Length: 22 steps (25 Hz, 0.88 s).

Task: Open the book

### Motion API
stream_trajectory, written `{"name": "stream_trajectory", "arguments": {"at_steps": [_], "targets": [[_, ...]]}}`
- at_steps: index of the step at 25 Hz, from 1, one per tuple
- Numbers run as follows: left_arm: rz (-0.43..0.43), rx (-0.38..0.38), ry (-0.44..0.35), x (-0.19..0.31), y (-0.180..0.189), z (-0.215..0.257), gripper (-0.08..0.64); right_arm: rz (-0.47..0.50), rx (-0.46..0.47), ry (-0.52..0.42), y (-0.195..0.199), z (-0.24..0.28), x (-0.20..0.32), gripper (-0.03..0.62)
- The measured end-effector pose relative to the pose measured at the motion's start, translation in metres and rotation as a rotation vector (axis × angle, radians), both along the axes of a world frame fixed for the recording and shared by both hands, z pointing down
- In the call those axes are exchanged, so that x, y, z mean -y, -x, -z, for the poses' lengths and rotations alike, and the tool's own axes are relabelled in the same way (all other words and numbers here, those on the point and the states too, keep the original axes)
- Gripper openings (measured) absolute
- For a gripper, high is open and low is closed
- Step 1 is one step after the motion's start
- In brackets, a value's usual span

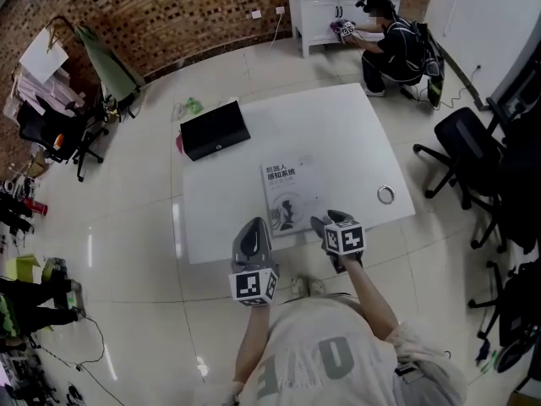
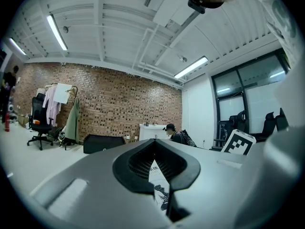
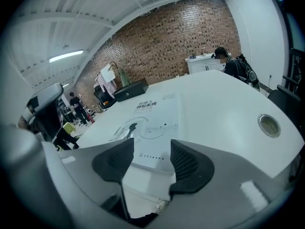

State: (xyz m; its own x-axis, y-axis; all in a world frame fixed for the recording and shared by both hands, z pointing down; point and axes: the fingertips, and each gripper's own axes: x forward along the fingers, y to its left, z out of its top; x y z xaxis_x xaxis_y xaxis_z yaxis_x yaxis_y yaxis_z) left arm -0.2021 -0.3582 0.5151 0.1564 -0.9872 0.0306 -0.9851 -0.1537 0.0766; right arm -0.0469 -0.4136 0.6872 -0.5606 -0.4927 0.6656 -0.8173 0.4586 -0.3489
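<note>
Two grippers of mine hover at the near edge of the white table (image 1: 338, 125). My left gripper (image 1: 254, 227) has its jaws pressed together with nothing between them. My right gripper (image 1: 325, 222) has its jaws spread apart and empty, angled down at the closed book (image 1: 287, 193), which lies flat on the table just ahead of both grippers.
</note>
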Motion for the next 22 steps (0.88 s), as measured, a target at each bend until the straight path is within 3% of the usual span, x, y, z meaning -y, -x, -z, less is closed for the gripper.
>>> {"name": "stream_trajectory", "arguments": {"at_steps": [7, 14, 17, 22], "targets": [[-0.014, 0.000, 0.014, -0.001, 0.001, -0.007, 0.015, -0.019, -0.044, 0.051, -0.003, -0.022, 0.007, 0.255], [-0.003, -0.004, 0.021, -0.003, 0.006, -0.011, 0.015, -0.046, -0.059, -0.050, -0.002, 0.001, 0.005, 0.245], [-0.007, -0.008, 0.021, -0.002, 0.005, -0.011, 0.014, -0.129, -0.045, -0.085, -0.015, 0.012, 0.011, 0.062], [-0.017, -0.005, 0.031, -0.001, 0.001, -0.016, 0.015, -0.133, 0.029, -0.084, -0.013, 0.031, 0.008, 0.029]]}}
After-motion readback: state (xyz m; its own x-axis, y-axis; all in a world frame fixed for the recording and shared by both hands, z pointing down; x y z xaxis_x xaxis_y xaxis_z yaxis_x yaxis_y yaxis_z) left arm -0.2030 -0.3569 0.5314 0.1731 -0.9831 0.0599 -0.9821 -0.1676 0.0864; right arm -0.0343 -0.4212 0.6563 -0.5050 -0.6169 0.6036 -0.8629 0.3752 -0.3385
